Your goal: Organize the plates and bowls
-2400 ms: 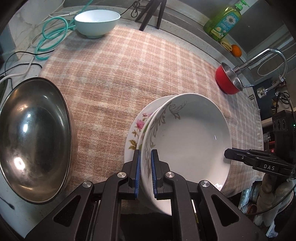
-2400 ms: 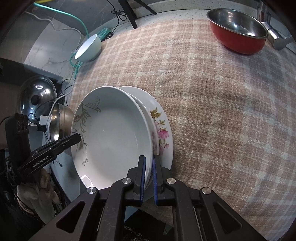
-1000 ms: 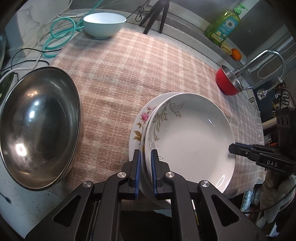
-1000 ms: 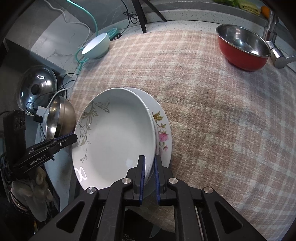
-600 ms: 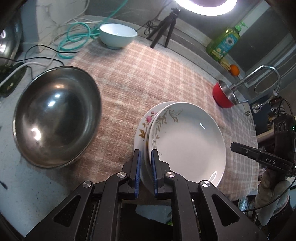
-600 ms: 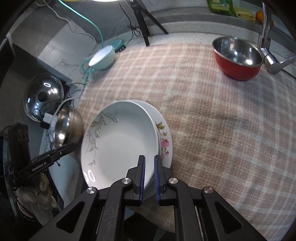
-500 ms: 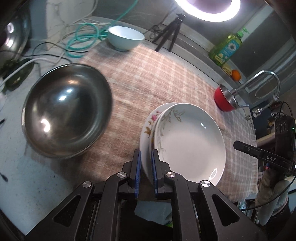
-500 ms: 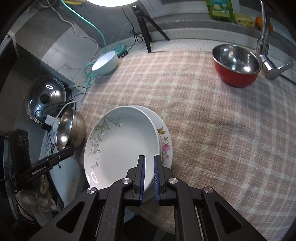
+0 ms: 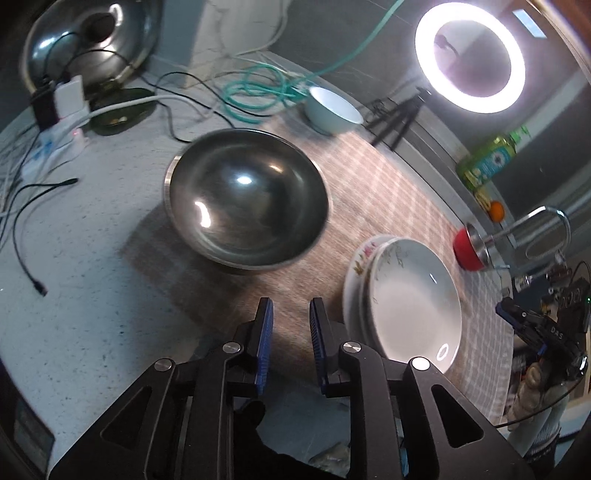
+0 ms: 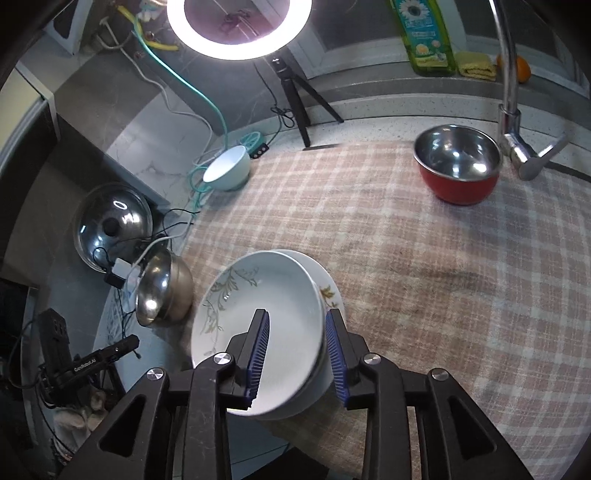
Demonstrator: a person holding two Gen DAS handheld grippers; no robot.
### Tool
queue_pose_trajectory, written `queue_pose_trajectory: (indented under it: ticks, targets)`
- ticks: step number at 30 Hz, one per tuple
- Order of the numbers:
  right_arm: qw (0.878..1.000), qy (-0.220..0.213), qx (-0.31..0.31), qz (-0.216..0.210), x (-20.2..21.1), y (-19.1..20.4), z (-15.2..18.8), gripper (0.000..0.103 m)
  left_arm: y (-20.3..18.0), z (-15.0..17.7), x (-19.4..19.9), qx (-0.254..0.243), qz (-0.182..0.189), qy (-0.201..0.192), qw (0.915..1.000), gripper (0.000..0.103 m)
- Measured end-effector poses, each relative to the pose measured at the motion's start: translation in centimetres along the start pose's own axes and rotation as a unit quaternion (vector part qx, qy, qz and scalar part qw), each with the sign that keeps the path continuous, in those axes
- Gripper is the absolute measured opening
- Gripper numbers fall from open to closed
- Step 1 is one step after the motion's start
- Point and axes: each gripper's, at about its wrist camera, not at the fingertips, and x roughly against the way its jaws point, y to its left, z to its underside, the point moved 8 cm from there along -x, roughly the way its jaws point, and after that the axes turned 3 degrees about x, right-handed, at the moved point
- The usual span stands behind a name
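Observation:
A white plate with a leaf pattern [image 10: 251, 306] lies on a flower-pattern plate [image 10: 328, 291] near the front edge of the plaid cloth [image 10: 406, 258]. My right gripper [image 10: 297, 332] hangs over the stack's near rim. Its jaws are opening, with the rim between them, and the pads do not press on it. My left gripper [image 9: 291, 332] is off to the left of the leaf plate [image 9: 410, 310] and flower plate [image 9: 364, 254], over the cloth. Its jaws are opening too, with nothing between them. A large steel bowl [image 9: 247, 206] sits just beyond the left gripper.
A light blue bowl [image 10: 227, 168] stands at the cloth's far left corner, and a red bowl [image 10: 458, 166] sits by the tap [image 10: 513, 110]. A pot lid [image 10: 110, 225], cables and a ring light with tripod [image 10: 236, 26] crowd the left and back. Dish soap [image 10: 424, 33] stands on the rear ledge.
Both grippers have let go of the leaf plate's rim and parted their jaws. The left one has swung away to the left; the right one has risen. The plate stays on the flower plate.

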Motion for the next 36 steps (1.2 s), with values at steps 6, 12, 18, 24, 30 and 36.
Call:
queue_pose_trajectory:
  ticks: [6,12,18,24,30,36]
  targets:
    - [0.998,0.015,0.047,-0.025,-1.5,5.0,-2.4,0.035,3.3,-3.1,0.6,0.018,-0.022,-0.021,0.9994,0.028]
    - [0.992,0.061,0.097,-0.050,-6.6,12.2,-3.2,0.039,6.3,-7.1,-0.8,0.027,-0.033,-0.023,0.9988,0.030]
    - [0.984,0.108,0.129,-0.048,-13.2,17.4,-3.3,0.039,7.4,-9.2,-2.4,0.019,-0.028,-0.006,0.9994,0.030]
    - [0.980,0.142,0.133,-0.027,-18.0,18.6,-3.0,0.039,7.8,-10.1,-3.5,0.002,-0.026,0.013,0.9996,0.030]
    - [0.977,0.173,0.120,-0.034,-19.9,18.6,-2.1,0.039,7.6,-10.0,-4.9,-0.006,-0.012,0.035,0.9993,0.030]
    - [0.976,0.181,0.121,-0.029,-20.7,18.9,-1.5,0.039,7.4,-9.7,-5.8,-0.009,-0.004,0.044,0.9990,0.030]
